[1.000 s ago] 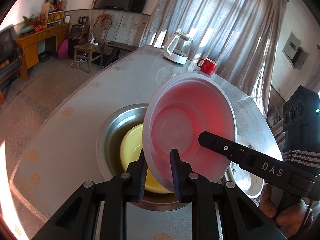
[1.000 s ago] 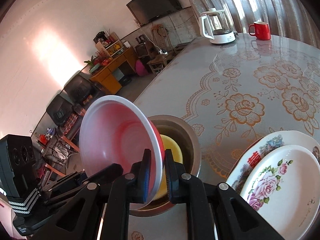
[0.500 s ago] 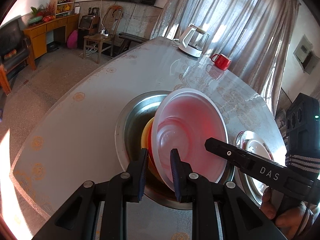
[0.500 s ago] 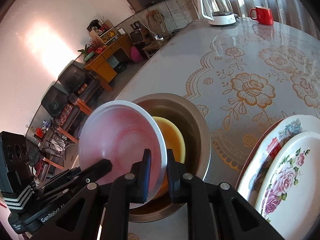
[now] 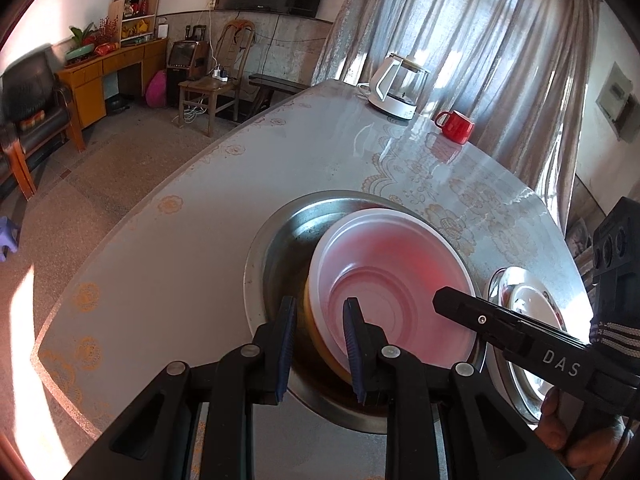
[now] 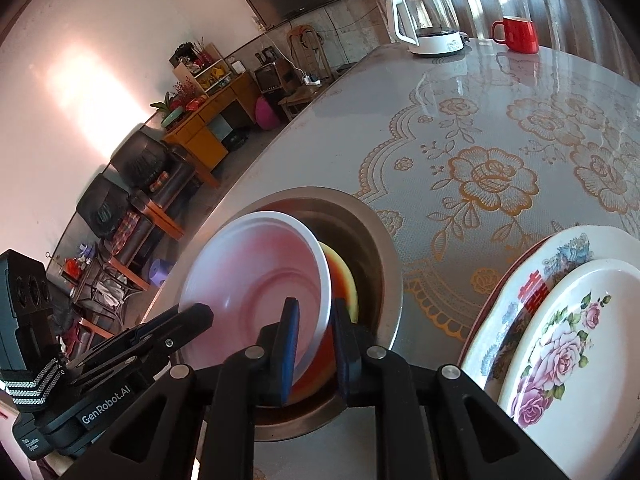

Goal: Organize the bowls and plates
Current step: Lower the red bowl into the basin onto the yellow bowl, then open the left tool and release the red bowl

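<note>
A white-rimmed pink bowl [image 5: 384, 280] [image 6: 256, 280] sits tilted in a steel basin [image 5: 272, 240] [image 6: 384, 248], resting on a yellow bowl [image 6: 346, 276]. My left gripper [image 5: 319, 308] straddles the pink bowl's near rim. Its jaws are opening, and a dark gap shows between the outer pad and the rim. My right gripper [image 6: 316, 308] is shut on the opposite rim, one pad inside the bowl and one outside. Each gripper shows as a black finger in the other's view, at the bowl's edge.
Two flowered plates [image 6: 568, 360] [image 5: 528, 308] lie stacked to the right of the basin. A white kettle [image 5: 396, 84] and a red mug [image 5: 456, 126] stand at the table's far end. A person's hand [image 5: 576, 448] holds the right gripper. The table edge curves along the left.
The pink bowl has come down from a steep tilt above the basin to rest on the yellow bowl inside it. Both grippers followed it down, and the left pads have eased apart slightly.
</note>
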